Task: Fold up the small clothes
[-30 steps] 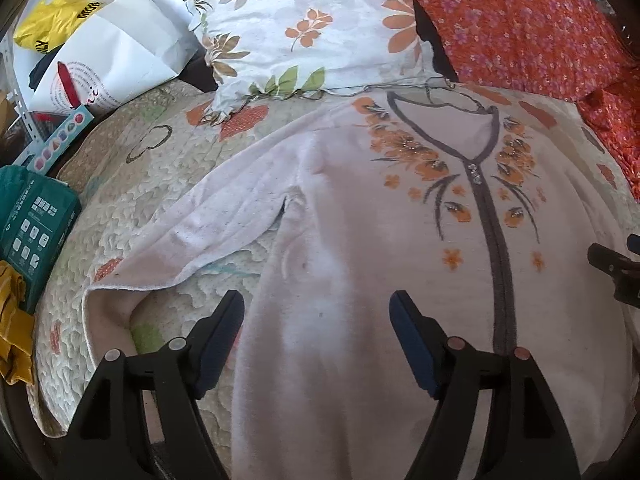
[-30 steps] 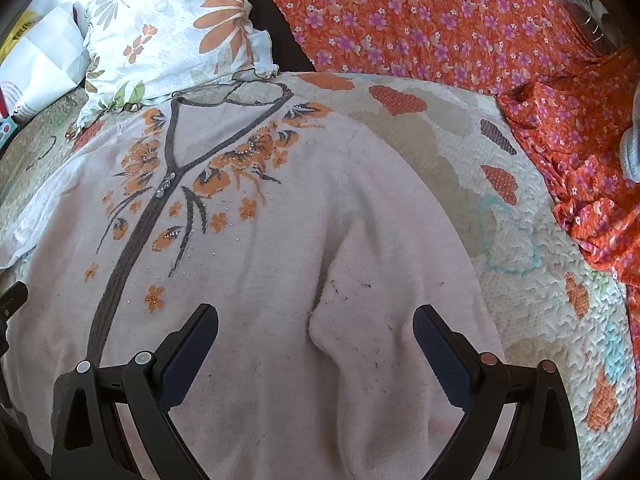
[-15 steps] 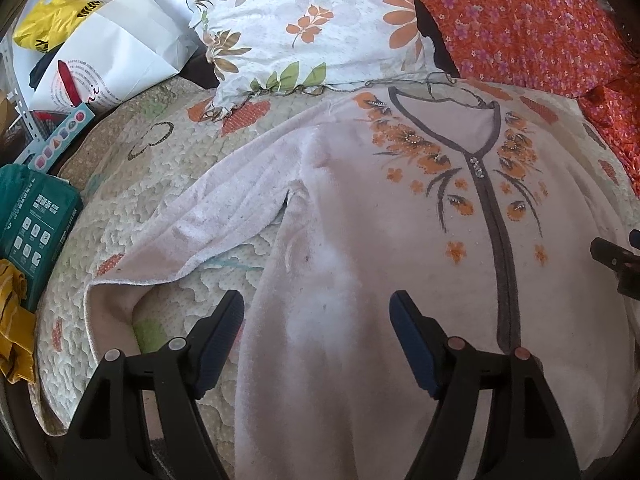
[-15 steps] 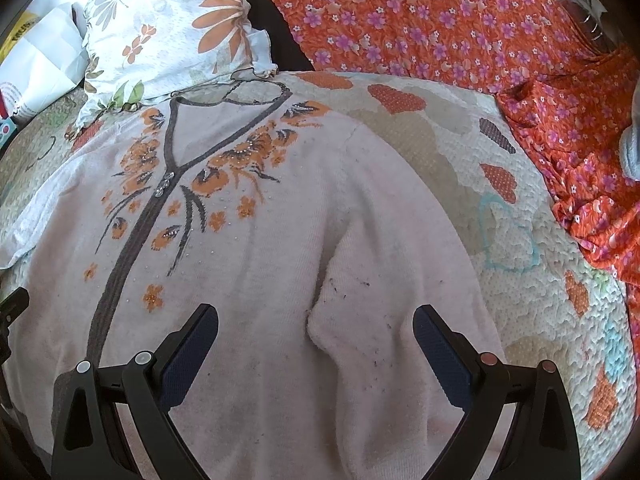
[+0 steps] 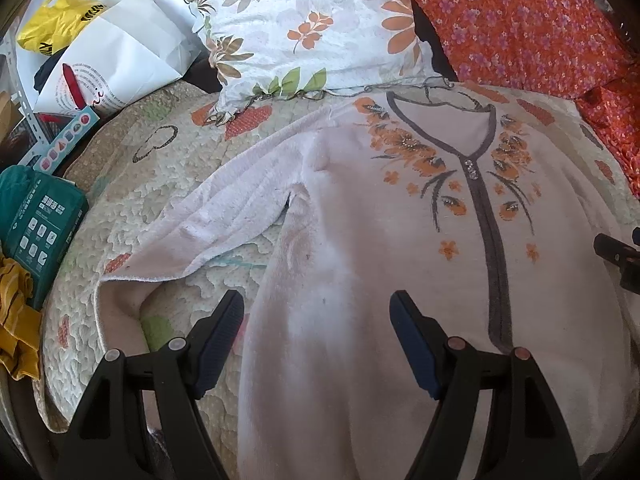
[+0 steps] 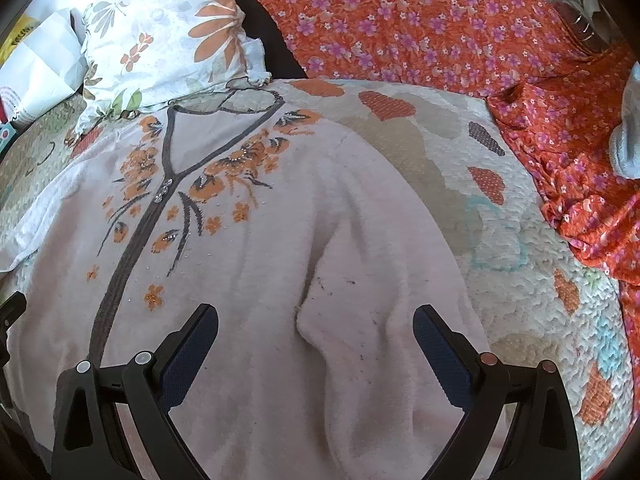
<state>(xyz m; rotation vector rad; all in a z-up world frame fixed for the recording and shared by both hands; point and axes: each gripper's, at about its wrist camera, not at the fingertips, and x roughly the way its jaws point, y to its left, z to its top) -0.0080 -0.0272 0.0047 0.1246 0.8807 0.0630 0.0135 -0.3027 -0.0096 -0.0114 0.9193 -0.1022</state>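
I am holding both tools over the pale cardigan (image 5: pixel 360 280), which is lying front-up and buttoned on the quilted bedspread (image 5: pixel 132 184), its neckline just under the floral pillow (image 5: pixel 304 28). My left gripper (image 5: pixel 316 328) is hovering with its jaws spread wide and nothing between the pads, over the side seam below the armpit; the left sleeve (image 5: pixel 208 232) is stretching out away from the body, its cuff turning under near the bed's edge. My right gripper (image 6: pixel 316 344) is likewise spread and empty, hanging above the right sleeve (image 6: pixel 380 288), which is lying alongside the body rather than flung out. I am judging the fold as not yet begun. To do it well, I am planning to bring each sleeve across the chest first, pinching only one layer at the cuff so the body underneath is not dragged, and keeping the dark button band (image 6: pixel 132 232) straight as my centre line; the fuzzy knit is likely to cling and bunch, so slow, low lifts will suit it. Compared with a second ago, almost nothing is changing: both tools are staying where they were, the jaws are keeping the same spread, and the cardigan is sitting only a touch lower in the left view.
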